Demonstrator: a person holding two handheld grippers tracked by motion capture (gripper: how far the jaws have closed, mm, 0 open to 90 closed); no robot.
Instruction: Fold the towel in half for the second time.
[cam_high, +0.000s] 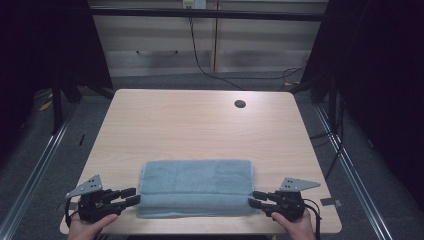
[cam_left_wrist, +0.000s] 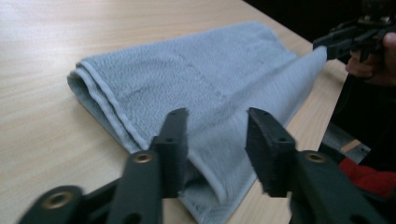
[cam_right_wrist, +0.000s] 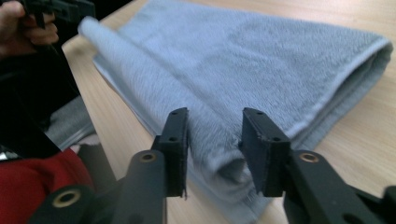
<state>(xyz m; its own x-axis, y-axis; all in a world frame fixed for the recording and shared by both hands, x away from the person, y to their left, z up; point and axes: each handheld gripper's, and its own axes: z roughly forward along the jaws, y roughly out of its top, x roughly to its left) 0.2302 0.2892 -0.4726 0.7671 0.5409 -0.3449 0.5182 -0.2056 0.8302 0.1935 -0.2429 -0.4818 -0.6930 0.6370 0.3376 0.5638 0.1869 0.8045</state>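
A pale wooden rectangular table with rounded corners (cam_high: 200, 125) is being used as the work surface, and a folded grey-blue terry-cloth towel (cam_high: 196, 187) is lying on its near half, long side running left to right, close to the near edge. The towel is judged to be soft, light and limp: it will sag between two holds, and its fuzzy pile should give the black jaws good friction, so slipping is unlikely. Breakage is no concern, though layers could be separated if only the top ply is pinched.

A thick rolled fold along the towel's near edge is being straddled at both ends. At the left end, the left gripper (cam_high: 129, 196) is being held with its jaws apart, one on each side of the fold, not yet pressed in. At the right end, the right gripper (cam_high: 256, 198) is being held the same way, jaws spread around the roll's end with little gap; whether cloth is being touched cannot be told.

The two short ends of that near fold are judged the best places for a hold, with all layers being taken together.
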